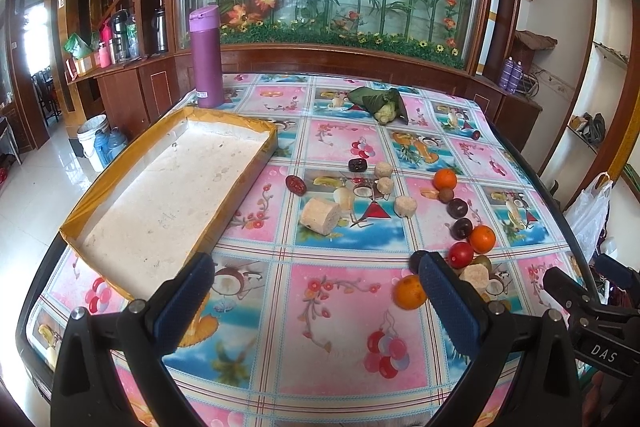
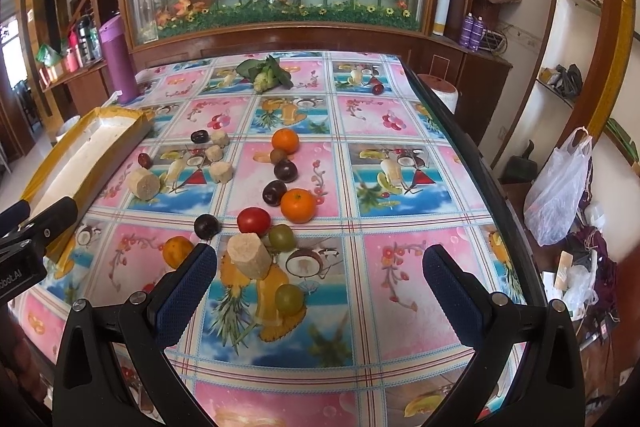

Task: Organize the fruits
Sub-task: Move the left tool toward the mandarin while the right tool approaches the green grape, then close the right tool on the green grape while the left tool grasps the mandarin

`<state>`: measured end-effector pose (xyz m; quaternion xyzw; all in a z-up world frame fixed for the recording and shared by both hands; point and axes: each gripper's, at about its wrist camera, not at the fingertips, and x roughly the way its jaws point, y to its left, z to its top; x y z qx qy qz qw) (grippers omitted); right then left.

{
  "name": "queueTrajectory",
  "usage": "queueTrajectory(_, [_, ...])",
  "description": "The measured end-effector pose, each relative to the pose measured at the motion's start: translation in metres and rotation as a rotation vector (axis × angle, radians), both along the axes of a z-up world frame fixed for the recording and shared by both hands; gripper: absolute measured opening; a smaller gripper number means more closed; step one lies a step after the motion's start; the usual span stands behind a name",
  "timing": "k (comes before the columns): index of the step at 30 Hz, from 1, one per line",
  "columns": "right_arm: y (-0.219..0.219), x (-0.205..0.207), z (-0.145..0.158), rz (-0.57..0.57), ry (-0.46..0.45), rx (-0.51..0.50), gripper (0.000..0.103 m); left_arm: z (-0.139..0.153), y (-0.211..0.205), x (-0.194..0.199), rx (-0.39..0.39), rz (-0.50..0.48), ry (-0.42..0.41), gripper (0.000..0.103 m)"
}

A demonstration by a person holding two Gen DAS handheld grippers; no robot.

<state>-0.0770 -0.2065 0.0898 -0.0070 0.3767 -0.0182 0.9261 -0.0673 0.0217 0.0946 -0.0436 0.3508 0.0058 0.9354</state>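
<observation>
Left wrist view
Left gripper (image 1: pixel 316 291): fingers stood wide apart, holding nothing, hovering over the patterned surface (image 1: pixel 340 307).
Tray (image 1: pixel 168 195): a shallow, yellow-rimmed tray lay empty at the left, just ahead of the left finger.
Fruit: oranges (image 1: pixel 445 179), dark plums (image 1: pixel 457 207) and a red tomato (image 1: pixel 460 254) were scattered to the right; pale cut cylinders (image 1: pixel 320 215) lay mid-surface.
Purple flask (image 1: pixel 206 57): upright beyond the tray's far end.

Right wrist view
Right gripper (image 2: pixel 320 285): fingers spread open, empty, low over the near surface.
Nearest pieces: a pale cylinder (image 2: pixel 249 255) stood just beside the left finger; a green grape-like fruit (image 2: pixel 289 299) lay between the fingers; another (image 2: pixel 282 237) sat behind the cylinder.
Cluster: tomato (image 2: pixel 253 221), orange (image 2: pixel 297 205) and plum (image 2: pixel 207 226) sat close together.

Step in hand, as judged
Stage: nothing was yet in the tray, so sorting looked barely begun.
Advice: take one fruit at a time, straddle the round fruit at its widest part, close gently so it does not roll, and avoid knocking the upright cylinder.
</observation>
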Motion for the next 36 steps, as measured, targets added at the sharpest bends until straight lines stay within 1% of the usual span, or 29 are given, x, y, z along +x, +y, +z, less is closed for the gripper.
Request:
queueTrajectory(16, [-0.001,0.003,-0.006,0.007,0.014,-0.011,0.103,-0.009,-0.005,0.005,0.021,0.000,0.038,0.103])
queueTrajectory(19, [0.000,0.003,-0.009,0.024,0.027,-0.018,0.103,-0.012,-0.006,0.007,0.028,0.001,0.047,0.103])
queueTrajectory(23, [0.003,0.003,-0.016,0.068,0.045,-0.029,0.103,-0.021,-0.008,0.011,0.047,0.008,0.084,0.103])
queueTrajectory(29, [0.005,0.007,-0.033,0.146,0.106,-0.017,0.103,-0.031,-0.010,0.014,0.096,0.018,0.130,0.103])
queueTrajectory(33, [0.008,0.011,-0.044,0.198,0.144,-0.016,0.099,-0.038,-0.012,0.014,0.109,0.007,0.163,0.103])
queueTrajectory(35, [0.006,0.015,-0.050,0.215,0.171,0.007,0.093,-0.040,-0.013,0.014,0.111,0.001,0.172,0.103])
queueTrajectory(36, [0.006,0.017,-0.053,0.219,0.183,0.013,0.089,-0.042,-0.014,0.014,0.115,0.000,0.176,0.103])
